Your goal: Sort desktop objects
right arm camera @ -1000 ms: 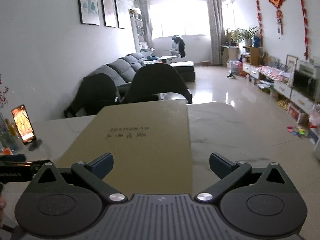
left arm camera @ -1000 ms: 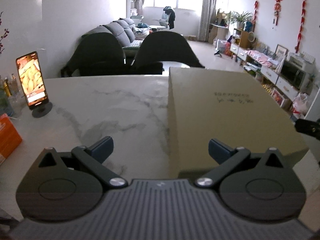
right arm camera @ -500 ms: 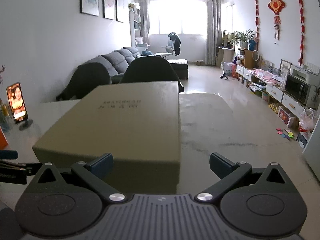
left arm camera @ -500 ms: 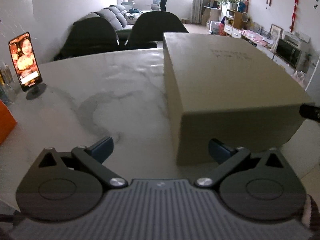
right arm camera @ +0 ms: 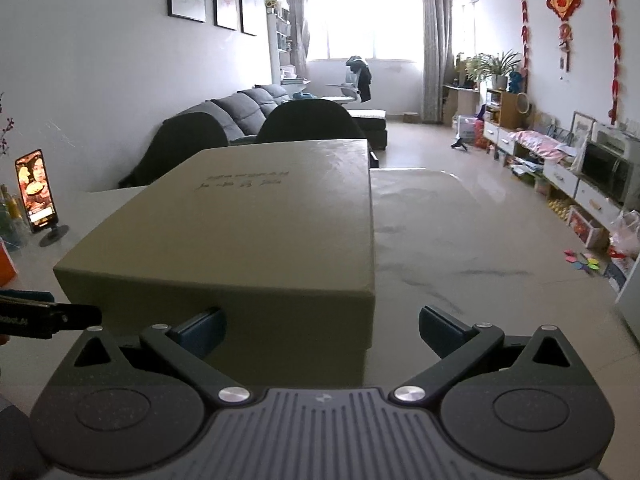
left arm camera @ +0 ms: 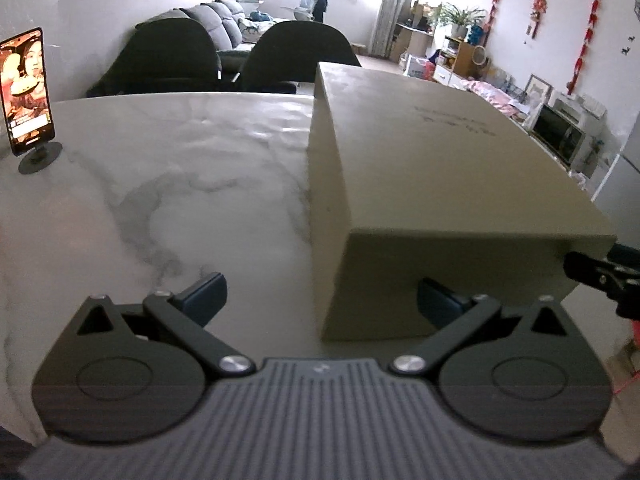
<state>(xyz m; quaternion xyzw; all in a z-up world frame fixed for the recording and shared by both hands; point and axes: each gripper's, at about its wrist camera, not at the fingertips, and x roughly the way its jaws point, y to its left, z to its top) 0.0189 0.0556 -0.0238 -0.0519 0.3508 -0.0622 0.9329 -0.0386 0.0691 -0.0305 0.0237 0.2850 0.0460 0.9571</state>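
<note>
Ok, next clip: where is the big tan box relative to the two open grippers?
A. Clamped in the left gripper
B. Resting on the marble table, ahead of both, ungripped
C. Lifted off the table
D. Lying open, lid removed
B: the tan box sits closed on the marble table, with the left gripper and right gripper both open just short of its near face.

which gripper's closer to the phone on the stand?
Left. The left gripper is at the box's near-left corner, on the phone's side. The right gripper is at the near-right corner, the box between.
</note>
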